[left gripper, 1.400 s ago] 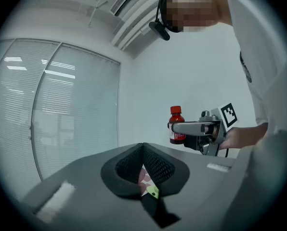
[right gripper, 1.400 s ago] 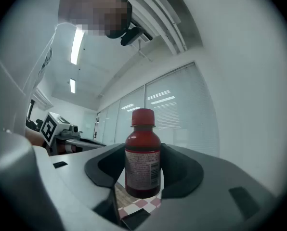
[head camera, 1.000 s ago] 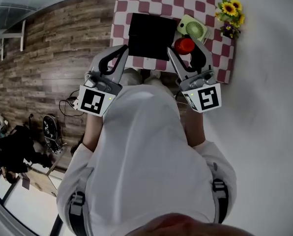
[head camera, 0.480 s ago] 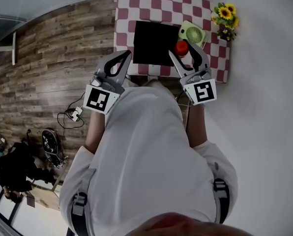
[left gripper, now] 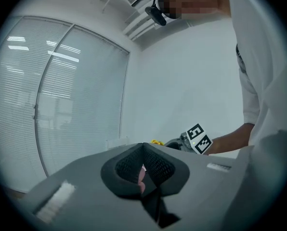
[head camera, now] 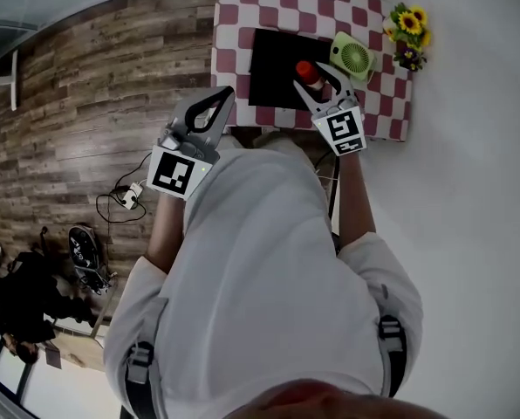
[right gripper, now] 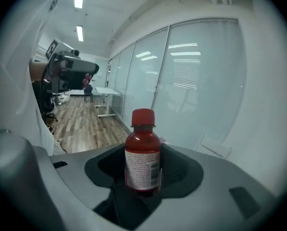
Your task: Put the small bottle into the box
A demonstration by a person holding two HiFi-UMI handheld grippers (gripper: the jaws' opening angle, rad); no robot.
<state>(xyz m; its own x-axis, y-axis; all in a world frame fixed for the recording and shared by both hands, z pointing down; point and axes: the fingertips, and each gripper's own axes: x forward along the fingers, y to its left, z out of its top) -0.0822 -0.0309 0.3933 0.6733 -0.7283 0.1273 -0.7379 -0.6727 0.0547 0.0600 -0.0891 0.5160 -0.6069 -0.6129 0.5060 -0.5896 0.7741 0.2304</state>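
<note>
The small bottle [right gripper: 143,157] has a red cap, red contents and a white label. It stands upright between the jaws of my right gripper [right gripper: 143,179], which is shut on its lower body. In the head view the bottle [head camera: 307,73] and right gripper [head camera: 318,85] hang over the right part of the black box [head camera: 275,58] on the checkered table. My left gripper [head camera: 209,110] is shut with nothing in it, held off the table's near left corner. In the left gripper view its jaws [left gripper: 143,150] meet tip to tip.
A red-and-white checkered cloth [head camera: 234,24] covers the small table. A green fan [head camera: 354,57] lies right of the box, with sunflowers [head camera: 409,23] beyond it. Wood floor spreads to the left, with a cable and plug [head camera: 127,199]. A white wall is on the right.
My right gripper has carried the bottle forward and left, from beside the fan to over the box. The left gripper has hardly moved.
</note>
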